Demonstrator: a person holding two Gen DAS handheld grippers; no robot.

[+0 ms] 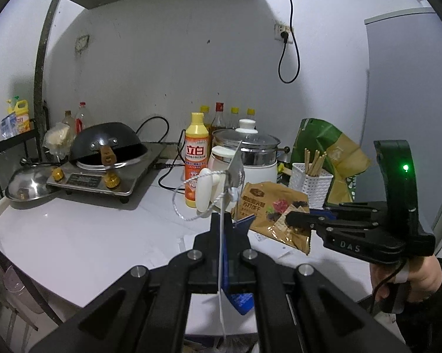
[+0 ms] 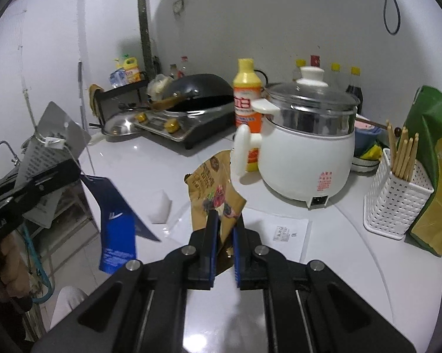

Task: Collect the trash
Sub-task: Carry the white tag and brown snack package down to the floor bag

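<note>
My right gripper [image 2: 223, 220] is shut on the lower corner of a brown cracker bag [image 2: 218, 188], which it holds up above the white counter [image 2: 118, 158]. In the left wrist view the same bag [image 1: 275, 209] hangs from the right gripper [image 1: 294, 219], with a hand on its handle. My left gripper [image 1: 221, 219] is shut on a bunch of clothing tags on a string: a grey tag [image 1: 235, 166] stands above the tips and a blue tag [image 1: 241, 301] hangs below. The right wrist view shows that left gripper [image 2: 69, 169] at the left, with the grey tag [image 2: 53, 129] and the blue tag [image 2: 115, 226].
A white electric pot [image 2: 309, 153] and an orange dish-soap bottle [image 2: 246, 100] stand just behind the bag. A chopstick basket [image 2: 397, 200] and a green bag [image 2: 432, 176] are at the right. A stove with a wok [image 2: 191, 108] sits at the back left. A paper slip [image 2: 285, 232] lies on the counter.
</note>
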